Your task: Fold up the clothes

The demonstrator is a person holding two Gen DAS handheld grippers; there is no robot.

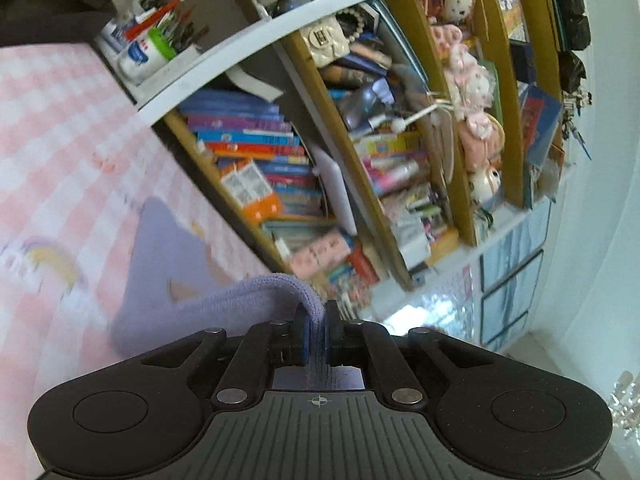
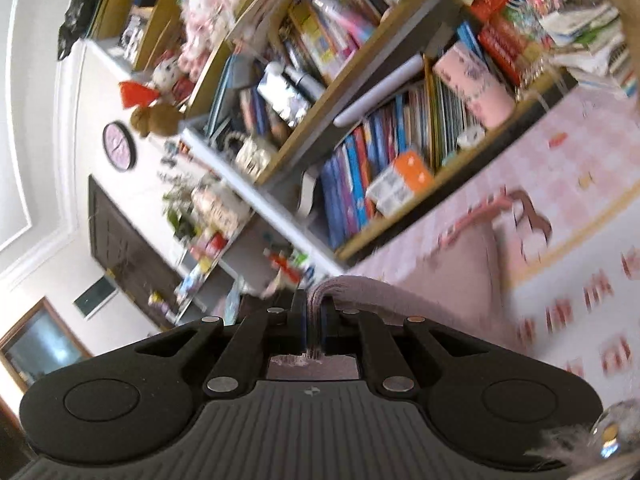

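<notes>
The left gripper [image 1: 316, 330] has its fingers pinched on a ribbed edge of a lavender knit garment [image 1: 168, 280]; the cloth arches up out of the grip and runs down to a flat stretch lying on the pink checked bedsheet [image 1: 60, 128]. The right gripper [image 2: 316, 320] is likewise pressed onto a bunched edge of knit cloth [image 2: 452, 280], which looks pinker in that view, probably the same garment under a different colour cast, though the pictures do not settle that; it too trails down to the sheet, beside a printed pink figure [image 2: 520, 216]. Both cameras tilt steeply toward the crowded bookshelf [image 1: 360, 140], and both views are smeared, which suggests the grippers are swinging.

The step in hand appears to be carrying a lifted edge over the part of the garment that lies on the bed; how many folds it already has cannot be told. To do it well: keep both pinches firm, since the knit is soft and a thick hem can creep out of a slack grip; keep the two grippers level and evenly spaced so the edge between them stays taut and straight rather than sagging; travel low and steadily so the lying part is not dragged across the sheet; set the edge down square on the cloth beneath before letting go.
</notes>
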